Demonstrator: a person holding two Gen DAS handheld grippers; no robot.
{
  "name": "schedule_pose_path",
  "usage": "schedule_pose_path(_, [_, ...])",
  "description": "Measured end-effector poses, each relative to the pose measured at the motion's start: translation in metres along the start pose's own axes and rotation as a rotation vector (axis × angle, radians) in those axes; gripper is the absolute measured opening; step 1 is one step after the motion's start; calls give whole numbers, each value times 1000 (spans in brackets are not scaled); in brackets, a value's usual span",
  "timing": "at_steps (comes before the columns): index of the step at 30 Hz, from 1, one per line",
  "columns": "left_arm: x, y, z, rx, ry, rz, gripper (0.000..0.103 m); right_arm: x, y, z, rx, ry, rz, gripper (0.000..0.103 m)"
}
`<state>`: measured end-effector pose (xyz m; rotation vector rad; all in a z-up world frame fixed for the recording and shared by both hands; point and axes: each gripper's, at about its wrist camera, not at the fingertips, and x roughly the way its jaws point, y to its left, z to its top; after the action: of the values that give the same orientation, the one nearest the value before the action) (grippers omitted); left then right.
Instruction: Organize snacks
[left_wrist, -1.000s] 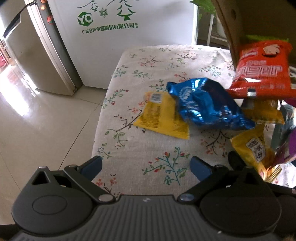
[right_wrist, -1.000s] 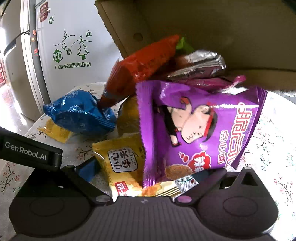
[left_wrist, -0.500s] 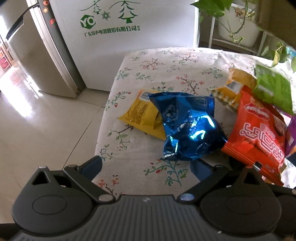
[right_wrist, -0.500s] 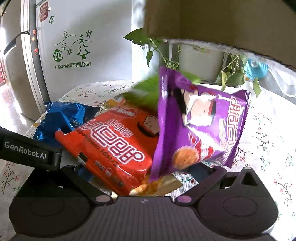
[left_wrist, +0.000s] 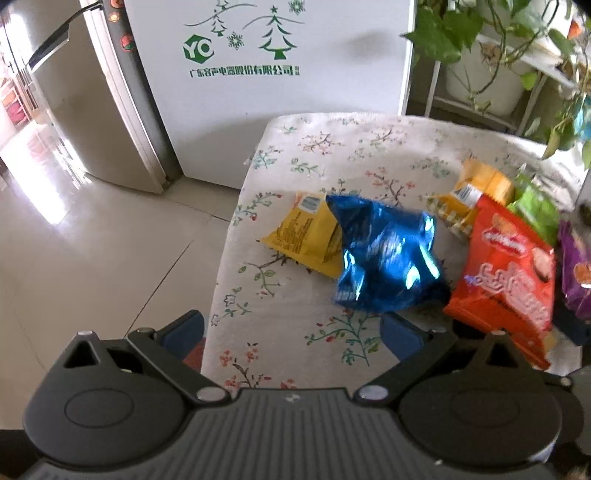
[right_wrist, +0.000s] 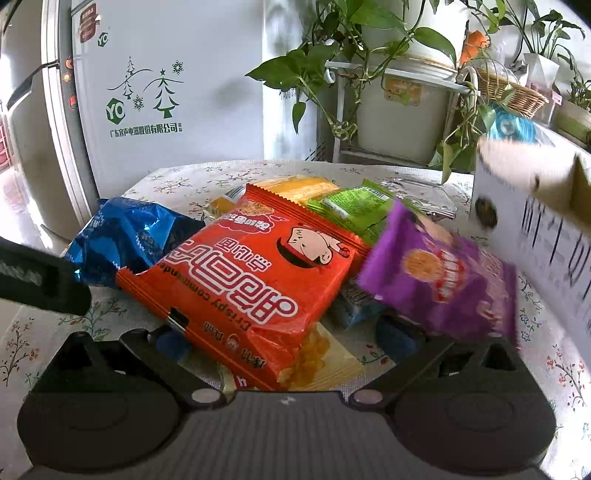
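The snack packets lie heaped on the flowered tablecloth (left_wrist: 295, 317). Left gripper (left_wrist: 291, 332) is spread wide and empty, blue packet (left_wrist: 388, 258) at its one o'clock. Only the right view shows the cardboard box (right_wrist: 535, 206) at two o'clock; right gripper (right_wrist: 284, 339) is spread, the orange packet (right_wrist: 255, 280) lying between its fingers.

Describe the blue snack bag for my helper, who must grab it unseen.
On the floral tablecloth, near the edge facing the white fridge, lies the blue snack bag. It overlaps a yellow packet. It alone is crinkled, shiny foil.
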<state>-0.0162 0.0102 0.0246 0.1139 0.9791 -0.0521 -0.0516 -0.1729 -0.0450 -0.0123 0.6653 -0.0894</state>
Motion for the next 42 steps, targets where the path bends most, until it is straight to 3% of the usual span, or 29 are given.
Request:
schedule_pose_path(19, [-48,0,10,-12,-84,-107,101,0,0,0,-1,0,-1,103])
schedule_pose_path(42, [-64,-12,12,19,-104,-134,102,-3,0,-1,-9,9,-1,103])
